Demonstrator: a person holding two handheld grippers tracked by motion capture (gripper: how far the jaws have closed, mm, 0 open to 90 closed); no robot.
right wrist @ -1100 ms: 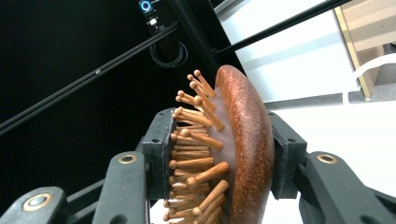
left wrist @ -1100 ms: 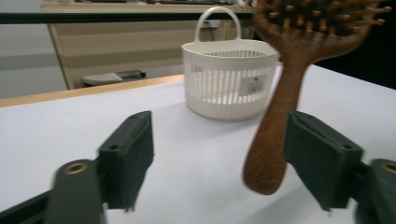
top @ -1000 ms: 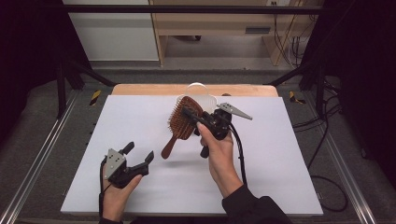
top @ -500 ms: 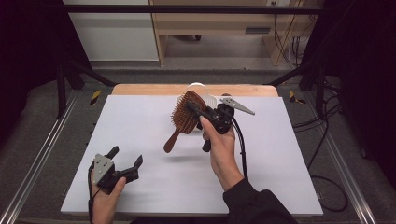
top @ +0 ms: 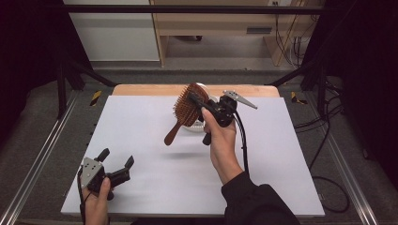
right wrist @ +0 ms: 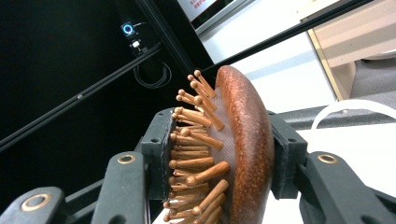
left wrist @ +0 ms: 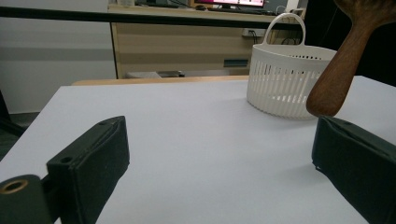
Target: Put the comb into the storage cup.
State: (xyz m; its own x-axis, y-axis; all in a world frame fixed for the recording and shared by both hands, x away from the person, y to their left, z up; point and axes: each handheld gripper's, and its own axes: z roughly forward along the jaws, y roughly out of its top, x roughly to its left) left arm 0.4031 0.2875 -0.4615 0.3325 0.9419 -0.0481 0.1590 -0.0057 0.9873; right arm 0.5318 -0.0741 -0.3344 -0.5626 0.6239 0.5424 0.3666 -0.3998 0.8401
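Wooden hairbrush [top: 187,105] lifted clear of table [top: 141,122], head clamped between jaws of right gripper [top: 197,101], held above white slatted basket [left wrist: 287,77]. Drop into basket judged pending. Left gripper [top: 115,161] empty, jaws just opened wide, near table's front-left corner.

The left hand [top: 96,199] comes in at the near left corner, low by the table, gripping the left gripper [top: 115,159]; its jaws have just been opening and now stand wide apart with nothing between them — a bare gap in the left gripper view. The right forearm, in a dark sleeve, rises from the bottom edge; the right hand [top: 220,140] holds the right gripper [top: 193,99] raised mid-table, jaws clamped.
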